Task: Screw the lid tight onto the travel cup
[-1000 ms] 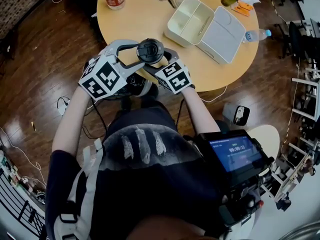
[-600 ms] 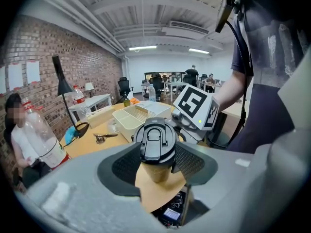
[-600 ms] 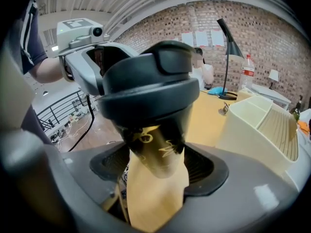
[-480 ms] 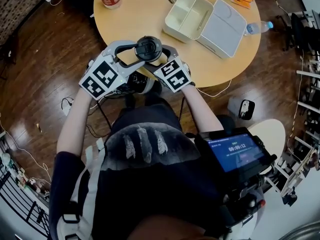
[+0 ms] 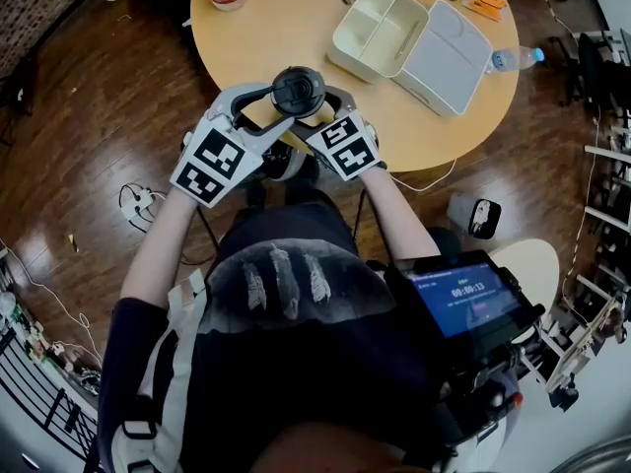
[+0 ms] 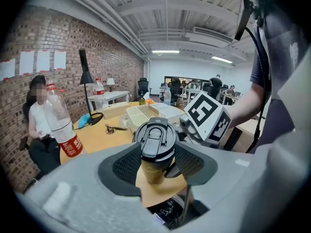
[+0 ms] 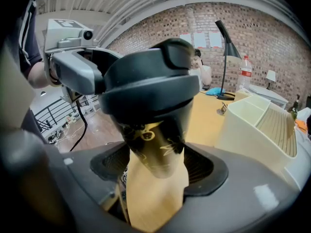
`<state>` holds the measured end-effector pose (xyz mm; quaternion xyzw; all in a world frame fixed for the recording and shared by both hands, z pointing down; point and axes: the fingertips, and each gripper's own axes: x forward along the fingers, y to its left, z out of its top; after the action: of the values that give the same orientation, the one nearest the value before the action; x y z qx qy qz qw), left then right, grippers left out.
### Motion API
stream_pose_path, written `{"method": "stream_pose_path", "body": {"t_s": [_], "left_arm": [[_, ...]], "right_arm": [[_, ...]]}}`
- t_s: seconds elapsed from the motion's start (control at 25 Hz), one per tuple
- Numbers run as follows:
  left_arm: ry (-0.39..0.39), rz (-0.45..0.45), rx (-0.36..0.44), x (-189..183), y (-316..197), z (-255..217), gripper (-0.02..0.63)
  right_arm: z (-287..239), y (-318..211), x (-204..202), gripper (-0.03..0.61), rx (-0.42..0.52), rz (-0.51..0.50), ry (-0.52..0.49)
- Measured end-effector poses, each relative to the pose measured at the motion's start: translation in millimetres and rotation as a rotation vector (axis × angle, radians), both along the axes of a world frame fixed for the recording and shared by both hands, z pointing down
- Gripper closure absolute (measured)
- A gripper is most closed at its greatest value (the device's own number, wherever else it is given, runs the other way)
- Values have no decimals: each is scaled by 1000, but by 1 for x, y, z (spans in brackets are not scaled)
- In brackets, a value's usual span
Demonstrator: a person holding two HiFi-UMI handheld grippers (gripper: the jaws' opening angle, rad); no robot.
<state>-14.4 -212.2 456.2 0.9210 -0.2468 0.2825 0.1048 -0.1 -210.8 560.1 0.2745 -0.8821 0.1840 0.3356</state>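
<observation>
A round, light wooden table (image 5: 281, 28) stands on a dark, glossy plank floor (image 5: 89, 116), with loose cables (image 5: 138, 200) trailing across the boards beside it. Along one side of the room runs a long red-brick wall (image 6: 109, 57) with pale sheets of paper (image 6: 43, 61) fixed to it, and a slim black lamp (image 6: 86, 75) with a cone shade rises in front of the bricks. Overhead, a white ceiling (image 6: 165, 11) of beams and ducts carries bright strip lights (image 6: 164, 52), and more desks and black office chairs (image 6: 144, 85) fill the far end.
</observation>
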Motion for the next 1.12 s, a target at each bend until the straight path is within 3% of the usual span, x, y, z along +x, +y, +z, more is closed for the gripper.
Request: {"method": "stream_pose_path", "body": {"t_s": [0.16,0.32,0.44,0.64,0.84,1.12], "left_arm": [[22,99,24,-4,-1,-17,388],[-85,326,82,2,-2,-21,370],[-126,387,96,9,-6,-15,367],[-100,366,62,14,-3,-2,370],[-19,226,61,11,-6,-3,383],[-12,51,53,14,-3,-5,387]], "right_arm": [[0,0,-1,227,-5,0,-2],[-3,-3,-3,229,-5,-2,-8],[-2,-4,-4,229,-5,-8,-7],[0,-2,-7,229,-1,-15,-8],[1,0,-9,230,-2,-17,-6],[0,2,-6,230,0,-15,-5]]}}
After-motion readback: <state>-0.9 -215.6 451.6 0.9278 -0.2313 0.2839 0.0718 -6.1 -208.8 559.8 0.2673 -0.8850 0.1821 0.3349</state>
